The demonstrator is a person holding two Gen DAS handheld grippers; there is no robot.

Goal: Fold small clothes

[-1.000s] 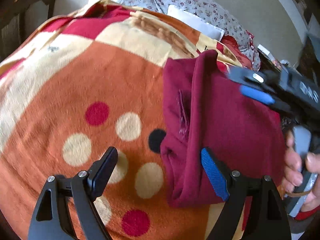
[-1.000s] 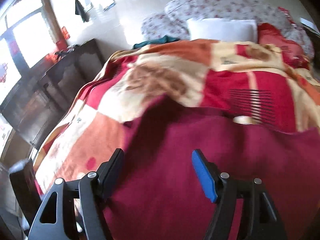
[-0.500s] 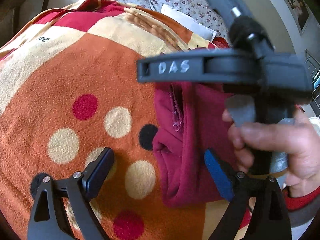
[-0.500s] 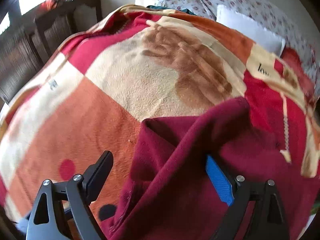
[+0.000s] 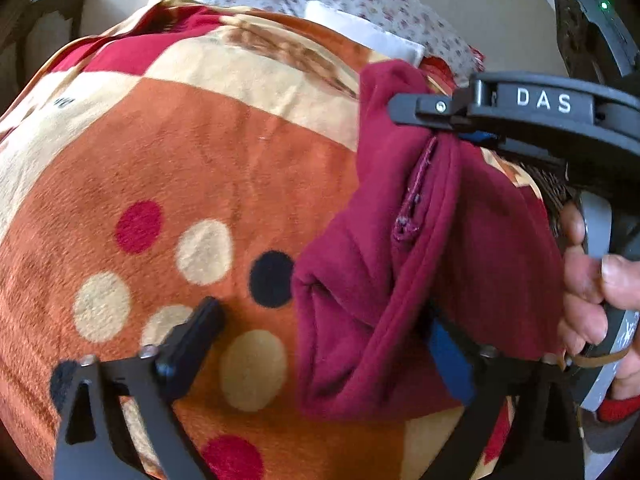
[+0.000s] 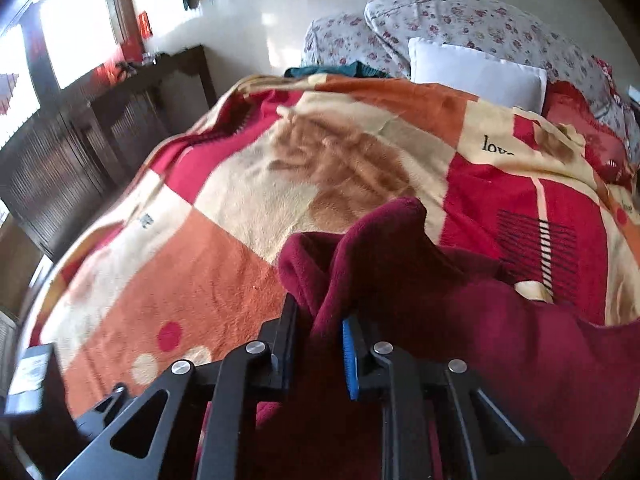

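Note:
A maroon fleece garment (image 5: 360, 280) lies bunched on the blanket, its zipper seam facing up. My left gripper (image 5: 320, 348) hovers low over its near corner with jaws closing. The cloth sits between them by the blue pad (image 5: 448, 360), while the black finger (image 5: 192, 340) is clear of it. My right gripper (image 5: 436, 124) comes in from the upper right, held by a hand (image 5: 588, 280), and its jaws are closing on the garment's far edge. In the right wrist view that gripper (image 6: 318, 340) pinches a raised ridge of the garment (image 6: 440, 300).
A patterned blanket (image 5: 200, 160) in orange, cream and red covers the bed (image 6: 200, 260). Floral pillows (image 6: 460, 20), a white pillow (image 6: 476, 72) and a teal cloth (image 6: 336, 70) lie at the head. A dark wooden cabinet (image 6: 80, 160) stands along the left under bright windows.
My right gripper swept across the left view, returned to the right, and went from wide open to clamped on the garment's far edge, pulling it up. The left jaws narrowed a little.

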